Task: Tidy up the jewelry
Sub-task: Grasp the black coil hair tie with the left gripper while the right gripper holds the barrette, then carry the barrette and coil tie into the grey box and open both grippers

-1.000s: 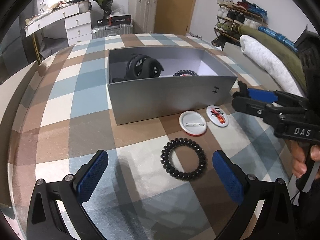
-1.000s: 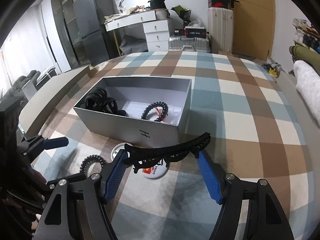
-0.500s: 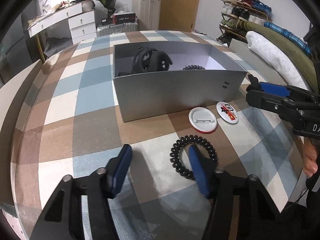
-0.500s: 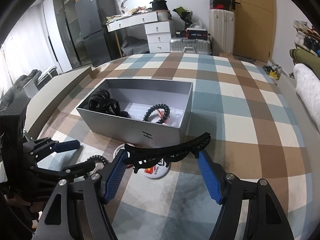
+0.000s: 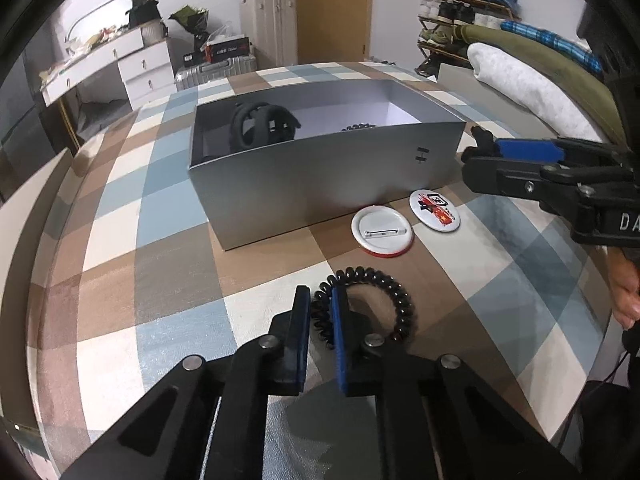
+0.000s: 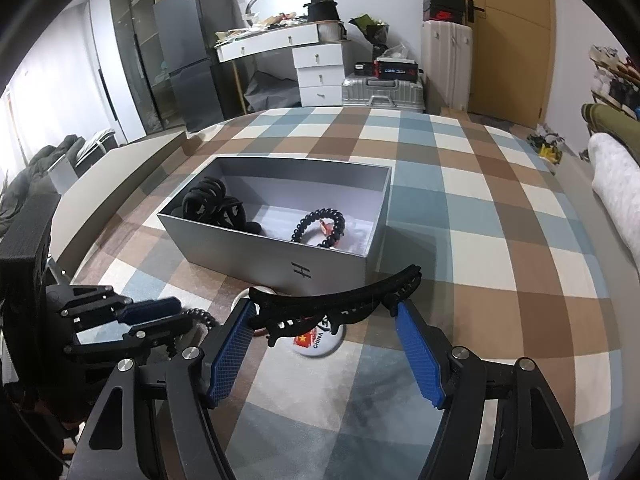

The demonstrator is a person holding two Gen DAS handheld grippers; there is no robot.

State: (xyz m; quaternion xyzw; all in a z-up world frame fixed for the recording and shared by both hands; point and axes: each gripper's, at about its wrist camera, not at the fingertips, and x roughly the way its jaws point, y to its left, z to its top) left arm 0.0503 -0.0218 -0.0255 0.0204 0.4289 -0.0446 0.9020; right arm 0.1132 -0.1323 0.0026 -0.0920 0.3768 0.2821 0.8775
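- Jaws of the left gripper (image 5: 321,312) pinch one side of the black spiral hair tie (image 5: 366,304) lying on the checked cloth (image 5: 168,264).
- Right gripper (image 6: 326,316) clamps a long black hair clip (image 6: 336,304) by its ends (pads wide apart).
- Grey box (image 6: 256,248) hides most of its contents; the near wall cuts off a second spiral tie (image 6: 320,226).

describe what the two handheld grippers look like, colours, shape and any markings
Both are black plastic frames with silver pivot bolts and two flat fingers faced in blue textured pads. The left gripper and right gripper look alike. White letters, partly cut off, show on the right gripper's body in the left wrist view.
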